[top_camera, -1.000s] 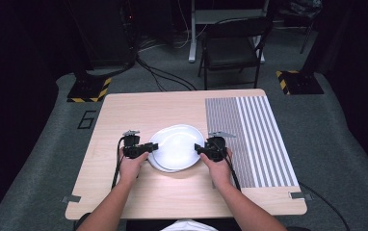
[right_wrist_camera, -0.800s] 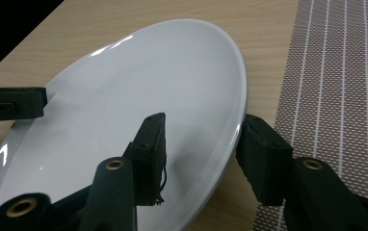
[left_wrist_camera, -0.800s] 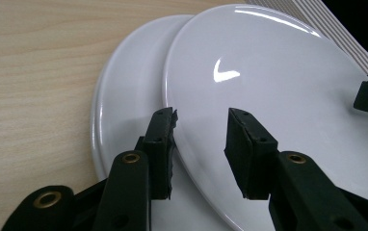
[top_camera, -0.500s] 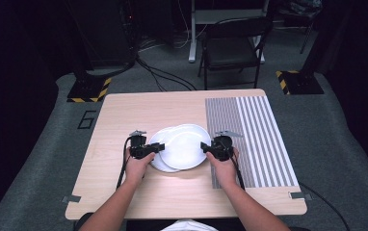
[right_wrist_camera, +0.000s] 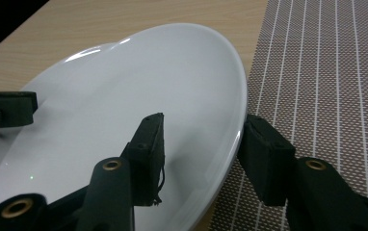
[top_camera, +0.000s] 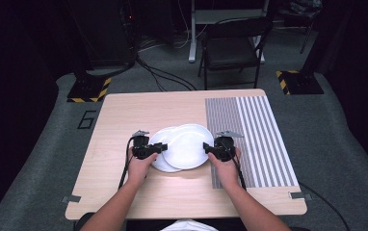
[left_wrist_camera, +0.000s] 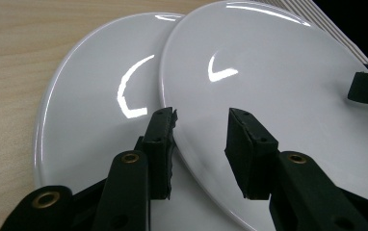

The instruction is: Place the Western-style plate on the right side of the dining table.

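Note:
Two white plates lie near the table's middle. The upper plate [top_camera: 187, 146] overlaps the lower plate [top_camera: 159, 164] and sits shifted to its right. My left gripper [top_camera: 162, 148] is shut on the upper plate's left rim, and my right gripper [top_camera: 206, 150] is shut on its right rim. In the left gripper view the jaws of the left gripper [left_wrist_camera: 201, 130] straddle the upper plate [left_wrist_camera: 278, 72], with the lower plate [left_wrist_camera: 100, 96] beneath. In the right gripper view the right gripper [right_wrist_camera: 203, 139] clamps the same upper plate [right_wrist_camera: 124, 96] by its edge.
A grey striped placemat [top_camera: 259, 134] covers the right part of the wooden table [top_camera: 138, 110], just right of the plates. A folding chair [top_camera: 232, 48] stands beyond the table's far edge. Cables and yellow-black stand bases lie on the floor behind.
Both grippers have moved to the right with the upper plate, sliding it off the lower one toward the placemat. The lower plate stays in place.

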`<state>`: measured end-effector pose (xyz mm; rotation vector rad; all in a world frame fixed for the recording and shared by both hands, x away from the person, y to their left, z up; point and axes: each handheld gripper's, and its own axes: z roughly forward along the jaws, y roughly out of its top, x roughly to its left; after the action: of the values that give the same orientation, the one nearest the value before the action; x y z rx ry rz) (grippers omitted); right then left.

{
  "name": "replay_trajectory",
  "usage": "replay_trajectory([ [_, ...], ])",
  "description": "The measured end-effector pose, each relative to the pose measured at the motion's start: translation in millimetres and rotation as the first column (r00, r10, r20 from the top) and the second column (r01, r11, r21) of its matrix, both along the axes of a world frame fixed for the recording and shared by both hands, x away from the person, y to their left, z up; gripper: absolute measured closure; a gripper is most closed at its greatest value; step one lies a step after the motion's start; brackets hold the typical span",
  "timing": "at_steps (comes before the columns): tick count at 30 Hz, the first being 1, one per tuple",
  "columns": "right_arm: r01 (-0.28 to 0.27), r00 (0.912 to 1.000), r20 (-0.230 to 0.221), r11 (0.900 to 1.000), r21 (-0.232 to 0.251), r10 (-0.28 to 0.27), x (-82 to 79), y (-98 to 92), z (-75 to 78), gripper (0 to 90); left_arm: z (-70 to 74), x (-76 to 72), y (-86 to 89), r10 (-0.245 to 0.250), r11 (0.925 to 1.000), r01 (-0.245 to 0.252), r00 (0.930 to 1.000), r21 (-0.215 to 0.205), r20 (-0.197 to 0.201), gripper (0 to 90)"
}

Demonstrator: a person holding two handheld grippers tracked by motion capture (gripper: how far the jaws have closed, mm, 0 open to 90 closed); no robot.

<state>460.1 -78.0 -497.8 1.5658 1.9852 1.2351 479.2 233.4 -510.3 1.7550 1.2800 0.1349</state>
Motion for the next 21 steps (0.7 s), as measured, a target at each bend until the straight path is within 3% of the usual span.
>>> replay_trajectory([
  [5,-0.007,0.9994,0.034,0.998,-0.069,0.009,-11.4,1.0,1.8,51.1,0.4,-1.1,-2.1,-0.005,0.9996,0.004,0.9999,0.027,0.010,62.3],
  [21,-0.013,0.9995,0.029,0.999,-0.035,0.014,-25.1,-10.1,-2.6,58.0,-1.5,-2.5,-6.5,0.006,0.9987,-0.007,0.9998,0.050,0.021,61.3],
])
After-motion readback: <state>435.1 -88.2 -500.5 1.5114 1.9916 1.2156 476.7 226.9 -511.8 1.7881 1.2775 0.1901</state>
